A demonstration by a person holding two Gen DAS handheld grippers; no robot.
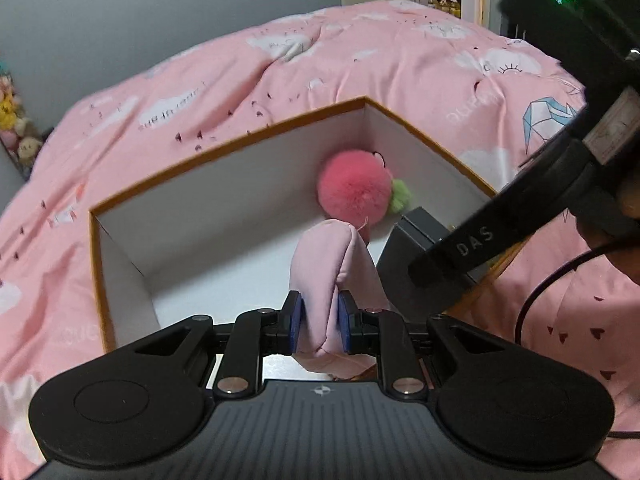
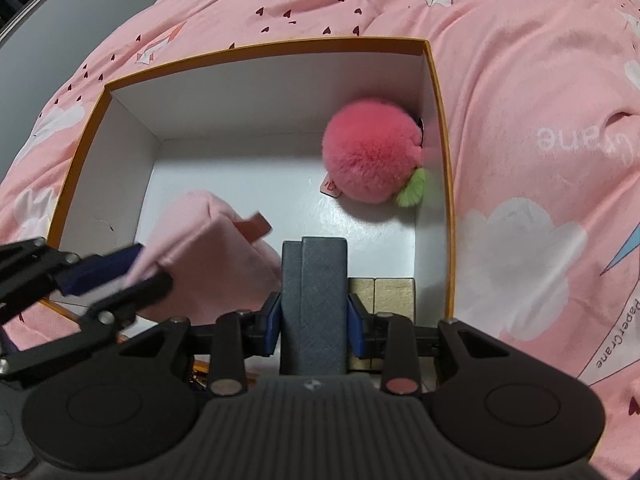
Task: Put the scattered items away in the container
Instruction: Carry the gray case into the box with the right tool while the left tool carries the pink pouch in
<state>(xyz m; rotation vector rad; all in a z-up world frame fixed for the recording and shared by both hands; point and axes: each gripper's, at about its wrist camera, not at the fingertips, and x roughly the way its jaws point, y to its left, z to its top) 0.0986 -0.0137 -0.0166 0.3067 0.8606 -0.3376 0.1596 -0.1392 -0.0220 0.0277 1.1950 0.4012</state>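
Right hand-held gripper [image 2: 316, 330] clamps dark case [image 2: 314, 304] upright over box [image 2: 256, 46].

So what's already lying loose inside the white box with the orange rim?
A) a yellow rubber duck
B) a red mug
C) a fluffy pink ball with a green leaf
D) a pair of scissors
C: the fluffy pink ball, with its green leaf, rests on the floor of the box by the right wall, and neither hand-held gripper touches it.
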